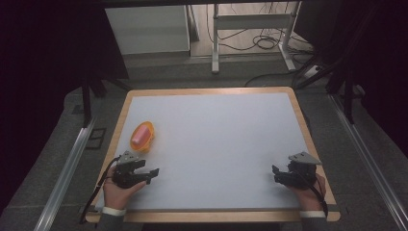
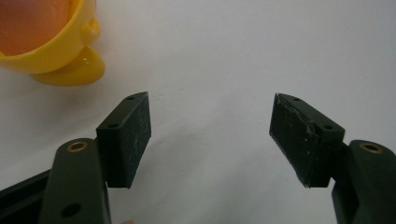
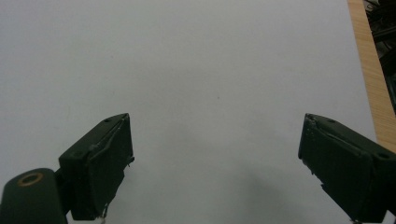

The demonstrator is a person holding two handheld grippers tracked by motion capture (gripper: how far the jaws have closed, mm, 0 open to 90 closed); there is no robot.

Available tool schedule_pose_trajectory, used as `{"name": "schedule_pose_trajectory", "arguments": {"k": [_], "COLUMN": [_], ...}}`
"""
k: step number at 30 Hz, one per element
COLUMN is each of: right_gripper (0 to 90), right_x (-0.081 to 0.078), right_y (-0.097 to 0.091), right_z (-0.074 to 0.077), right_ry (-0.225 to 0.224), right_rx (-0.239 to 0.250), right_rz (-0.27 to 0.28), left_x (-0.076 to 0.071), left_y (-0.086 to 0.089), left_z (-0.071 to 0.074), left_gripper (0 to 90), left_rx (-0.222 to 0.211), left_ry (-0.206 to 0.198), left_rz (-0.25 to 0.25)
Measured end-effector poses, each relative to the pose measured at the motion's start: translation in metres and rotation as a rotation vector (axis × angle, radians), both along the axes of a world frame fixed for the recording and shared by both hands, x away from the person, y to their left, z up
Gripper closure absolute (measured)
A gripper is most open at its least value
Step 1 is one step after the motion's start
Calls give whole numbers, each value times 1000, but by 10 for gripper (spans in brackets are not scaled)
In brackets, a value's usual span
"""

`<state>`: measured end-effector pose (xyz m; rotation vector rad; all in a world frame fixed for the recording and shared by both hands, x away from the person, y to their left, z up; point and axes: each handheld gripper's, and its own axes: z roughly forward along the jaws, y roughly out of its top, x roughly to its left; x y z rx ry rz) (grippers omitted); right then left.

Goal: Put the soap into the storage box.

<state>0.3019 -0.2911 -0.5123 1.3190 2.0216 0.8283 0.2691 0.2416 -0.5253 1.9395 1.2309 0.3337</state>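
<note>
with the yellow cup (image 1: 142,136) sitting at the desk's (image 1: 216,139) left side, the left gripper (image 1: 153,173) hovers nearby, released; right gripper (image 1: 275,174) released too. next: swing left and straddle the cup.

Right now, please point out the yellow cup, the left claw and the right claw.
yellow cup (image 1: 142,136): high view, on its orange rim.
left claw (image 1: 153,174): high view, between its open tips.
right claw (image 1: 275,173): high view, between its tips.
</note>
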Motion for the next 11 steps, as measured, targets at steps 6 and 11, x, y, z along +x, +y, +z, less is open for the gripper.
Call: {"name": "schedule_pose_trajectory", "arguments": {"k": [6,11], "right_gripper": [97,97], "right_x": [0,0], "right_y": [2,4], "right_z": [0,2], "right_ry": [1,-10], "right_rx": [-7,2], "right_rz": [4,14], "left_x": [-1,-1], "left_y": [1,2], "left_z": [2,1], "left_gripper": [300,297], "left_rx": [-4,30], "left_ry": [-7,-4], "left_rz": [11,29]}}
